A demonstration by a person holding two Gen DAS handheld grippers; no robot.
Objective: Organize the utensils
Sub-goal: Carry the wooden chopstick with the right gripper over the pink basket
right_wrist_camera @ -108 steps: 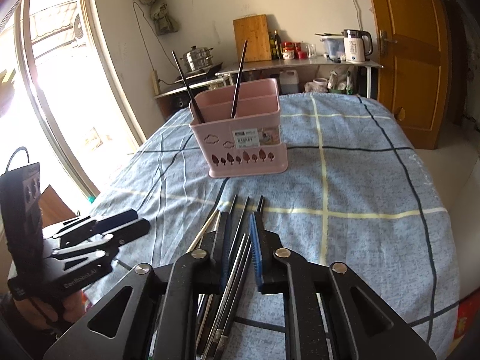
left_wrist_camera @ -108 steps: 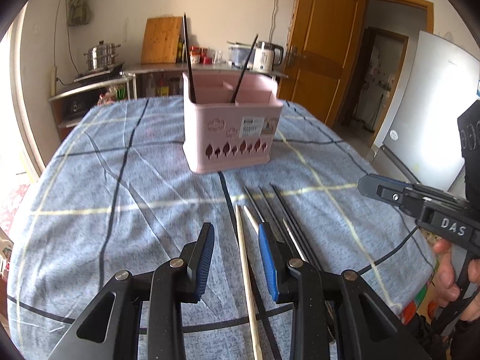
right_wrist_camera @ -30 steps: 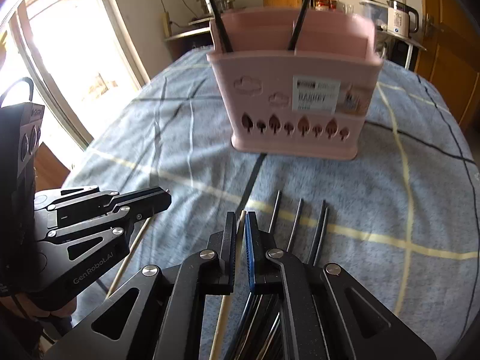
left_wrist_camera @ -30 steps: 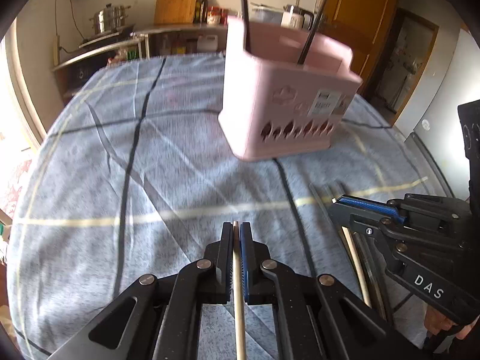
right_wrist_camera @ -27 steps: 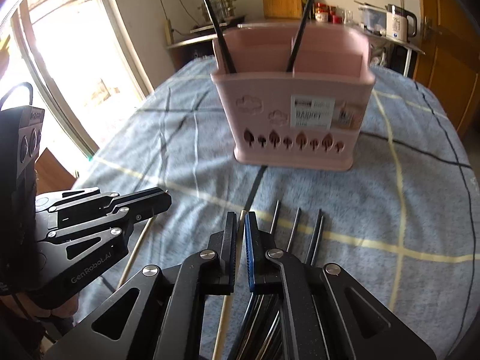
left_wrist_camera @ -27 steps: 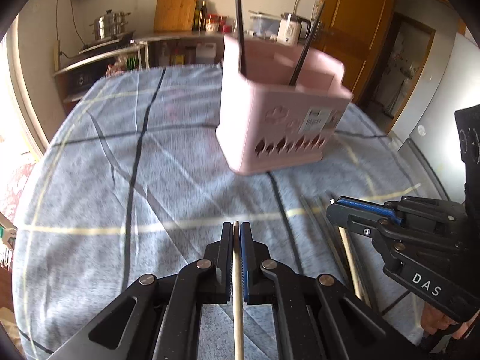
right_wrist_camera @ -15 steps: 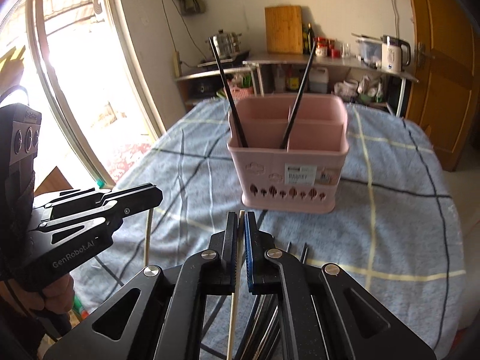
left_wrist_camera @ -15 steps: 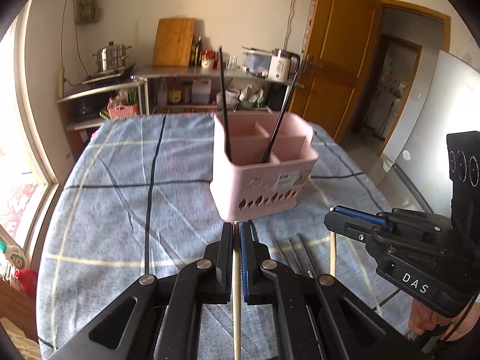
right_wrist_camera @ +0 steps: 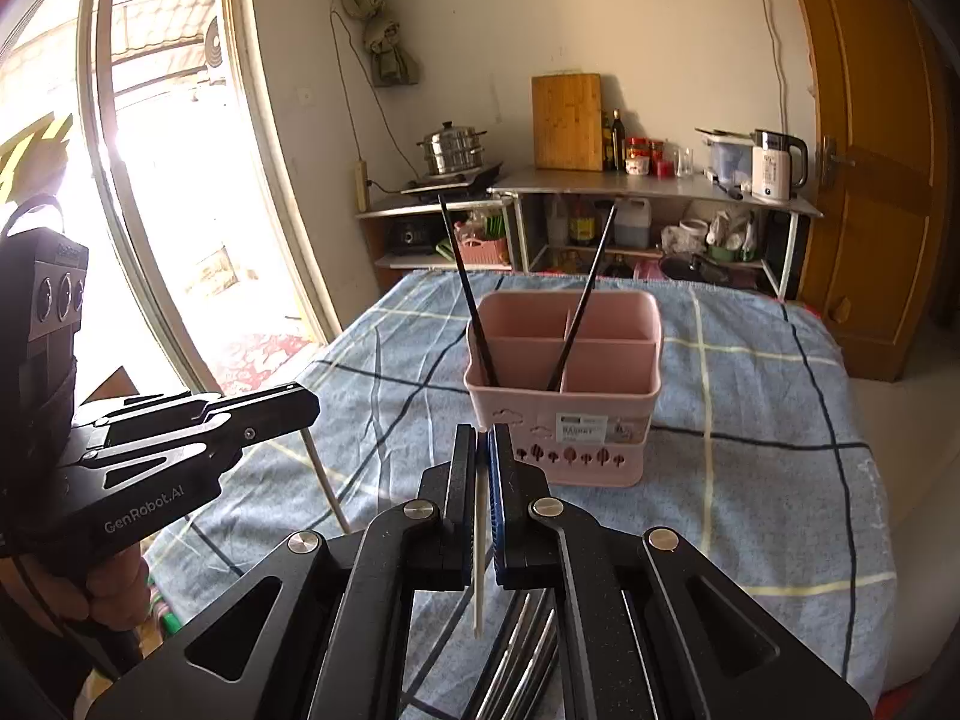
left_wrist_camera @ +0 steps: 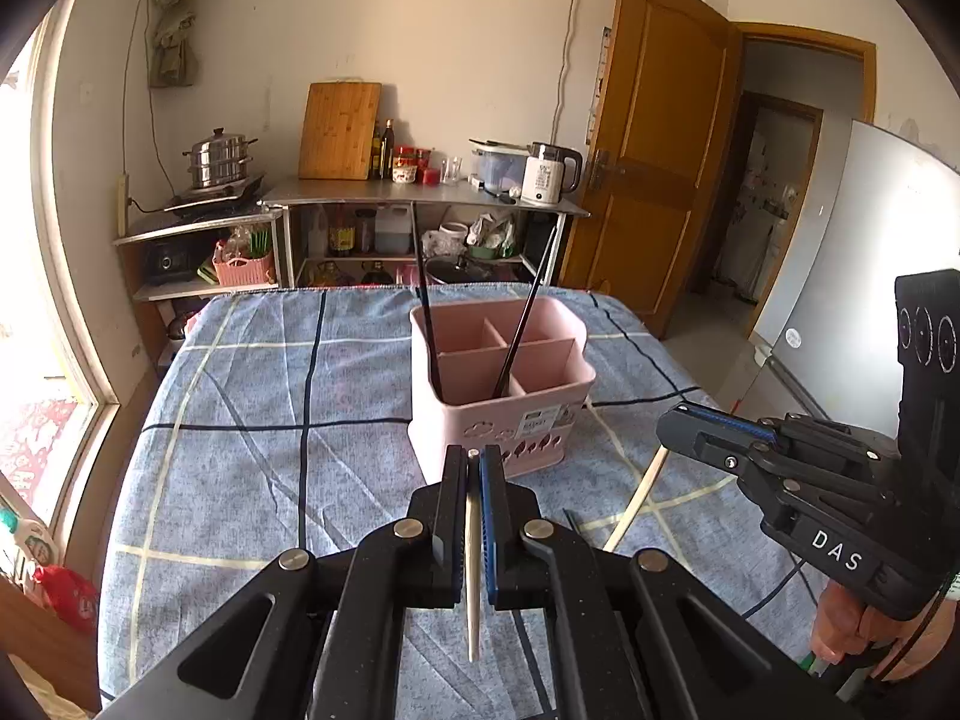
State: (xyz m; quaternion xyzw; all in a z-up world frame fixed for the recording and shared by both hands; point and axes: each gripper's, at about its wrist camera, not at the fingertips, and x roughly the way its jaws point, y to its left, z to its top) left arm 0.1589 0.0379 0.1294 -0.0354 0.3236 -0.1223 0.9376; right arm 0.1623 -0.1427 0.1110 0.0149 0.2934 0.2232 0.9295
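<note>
We had both grippers up: left gripper (left_wrist_camera: 473,465) and right gripper (right_wrist_camera: 482,441), jaws clamped on one pale chopstick (left_wrist_camera: 472,570) each, short of the pink utensil caddy (left_wrist_camera: 501,381). Thin sticks could swivel and strike its rim.

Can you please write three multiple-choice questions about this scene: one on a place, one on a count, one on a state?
1. Where does the pink utensil holder stand?
A. on the blue checked tablecloth
B. on the floor
C. on the metal shelf

2. How many black chopsticks stand in the holder?
A. none
B. two
C. five

3. How is the left gripper?
A. wide open
B. shut on a spoon
C. shut on a pale wooden chopstick

Answers: 1 A, the cloth lies under it; 2 B, two dark sticks rise from its compartments; 3 C, the pale stick sits clamped between the closed fingers. The right gripper clamps its own pale chopstick.
</note>
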